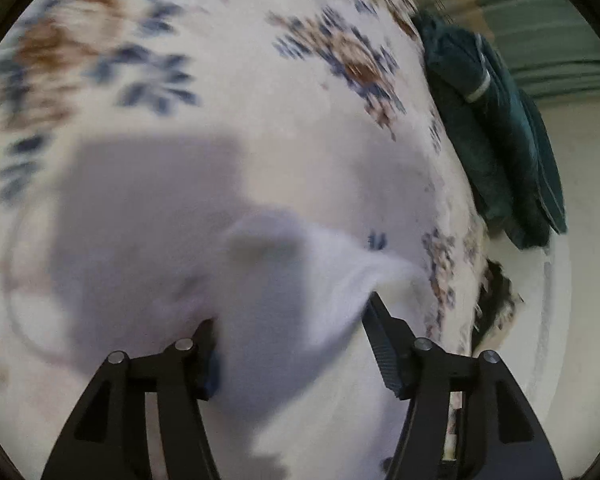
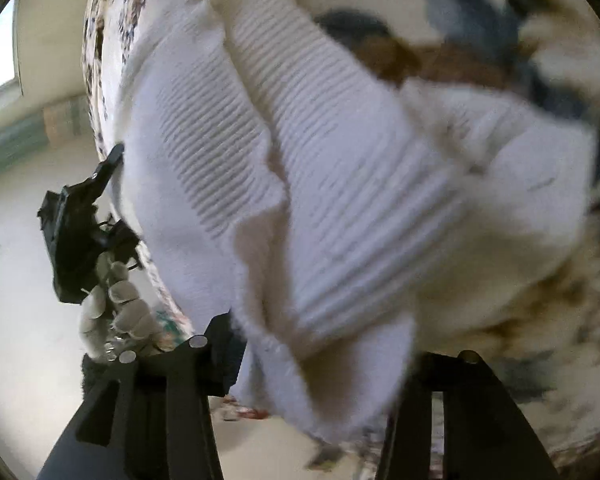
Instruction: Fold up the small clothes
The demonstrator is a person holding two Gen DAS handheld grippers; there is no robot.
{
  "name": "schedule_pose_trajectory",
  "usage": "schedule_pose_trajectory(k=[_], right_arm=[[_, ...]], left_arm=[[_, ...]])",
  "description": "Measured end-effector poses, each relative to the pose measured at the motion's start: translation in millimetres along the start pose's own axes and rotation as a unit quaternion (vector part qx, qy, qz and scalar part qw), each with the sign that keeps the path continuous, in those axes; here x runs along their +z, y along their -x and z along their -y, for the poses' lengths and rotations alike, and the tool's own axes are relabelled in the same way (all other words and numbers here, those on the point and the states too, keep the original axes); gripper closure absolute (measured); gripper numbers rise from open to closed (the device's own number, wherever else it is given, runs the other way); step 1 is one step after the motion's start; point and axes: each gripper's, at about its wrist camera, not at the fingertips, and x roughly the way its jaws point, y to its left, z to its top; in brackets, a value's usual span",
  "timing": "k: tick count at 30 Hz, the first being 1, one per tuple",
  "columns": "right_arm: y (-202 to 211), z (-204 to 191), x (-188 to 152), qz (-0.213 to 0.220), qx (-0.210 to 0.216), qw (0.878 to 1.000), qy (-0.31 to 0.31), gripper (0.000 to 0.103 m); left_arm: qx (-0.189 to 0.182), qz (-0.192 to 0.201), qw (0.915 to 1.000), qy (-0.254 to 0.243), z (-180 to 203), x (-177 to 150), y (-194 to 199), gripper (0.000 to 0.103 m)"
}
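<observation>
Beyond my fingers spreads the cream bedcover printed with blue and brown flowers, with a heap of dark green clothing at its far edge. The white ribbed knit garment hangs bunched between and ahead of both pairs of fingers, creased and unfolded, so I judge the folding barely begun, every fold still to make. My right gripper stands about half open with cloth filling the gap; whether its pads press I cannot tell. My left gripper is half open too, the white cloth draped between its fingers, grip unclear through blur.
</observation>
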Motion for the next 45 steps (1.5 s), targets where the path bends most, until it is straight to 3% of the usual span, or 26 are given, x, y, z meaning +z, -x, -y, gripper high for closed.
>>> schedule_pose_trajectory(k=[2, 5, 8, 10, 12, 13, 15, 16, 17, 21, 23, 24, 25, 28, 34, 39, 45], right_arm=[[17.5, -3.6, -3.1, 0.002, -0.031, 0.999, 0.024, 0.053], [49.9, -9.3, -12.3, 0.018, -0.080, 0.995, 0.058, 0.053], [87.4, -10.2, -13.6, 0.059, -0.134, 0.986, 0.074, 0.053], [101.0, -16.2, -11.0, 0.091, -0.155, 0.981, 0.078, 0.053], [100.8, -29.7, -2.7, 0.097, -0.152, 0.979, 0.098, 0.053], [95.4, -38.0, 4.0, 0.092, -0.143, 0.979, 0.110, 0.053], [81.3, -51.8, 17.4, 0.075, -0.138, 0.979, 0.128, 0.053], [78.8, -56.4, 23.5, 0.063, -0.137, 0.979, 0.138, 0.053], [68.6, -64.5, 29.5, 0.051, -0.138, 0.978, 0.149, 0.053], [30.5, -75.4, 53.1, -0.017, -0.148, 0.972, 0.180, 0.053], [14.5, -66.9, 59.3, -0.040, -0.151, 0.973, 0.172, 0.058], [11.0, -64.6, 60.3, -0.046, -0.142, 0.974, 0.171, 0.072], [11.0, -63.0, 58.6, -0.041, -0.140, 0.975, 0.170, 0.100], [26.1, -72.4, 48.4, -0.012, -0.120, 0.975, 0.186, 0.100], [109.0, -53.1, 47.5, 0.094, -0.122, 0.975, 0.162, 0.102], [109.0, -3.8, 72.8, 0.085, -0.142, 0.979, 0.119, 0.102], [50.2, 3.3, 86.0, 0.032, -0.086, 0.993, 0.075, 0.099]], left_arm=[[0.037, 0.035, 0.9987, 0.000, -5.7, -16.7, 27.3, 0.045], [0.144, 0.073, 0.9868, 0.000, -24.1, -60.9, 63.3, 0.044], [0.227, 0.054, 0.9721, 0.024, -54.9, -124.0, 72.9, 0.044], [0.266, 0.008, 0.9625, 0.050, -79.6, -165.2, 53.9, 0.044], [0.265, -0.006, 0.9612, 0.076, -97.5, -189.1, 38.6, 0.042], [0.260, 0.013, 0.9628, 0.072, -99.1, -195.4, 37.7, 0.037], [0.240, 0.043, 0.9670, 0.074, -99.7, -198.9, 36.2, 0.021], [0.235, 0.043, 0.9682, 0.075, -100.2, -198.3, 34.0, 0.007], [0.228, 0.039, 0.9701, 0.073, -99.0, -195.1, 27.9, 0.000], [0.311, 0.029, 0.9478, 0.063, -87.9, -190.0, 3.7, 0.000], [0.320, 0.030, 0.9441, 0.072, -86.9, -189.2, 1.7, 0.000], [0.317, 0.021, 0.9453, 0.075, -88.5, -187.1, 2.3, 0.000], [0.313, 0.015, 0.9463, 0.080, -88.6, -184.6, 3.0, 0.000], [0.293, 0.012, 0.9506, 0.103, -84.6, -180.1, 18.4, 0.000], [0.257, 0.053, 0.9562, 0.129, -58.6, -182.5, 68.2, 0.000], [0.244, 0.067, 0.9622, 0.100, -36.8, -167.3, 75.4, 0.000], [0.243, 0.037, 0.9680, 0.051, -24.3, -145.0, 35.1, 0.000]])
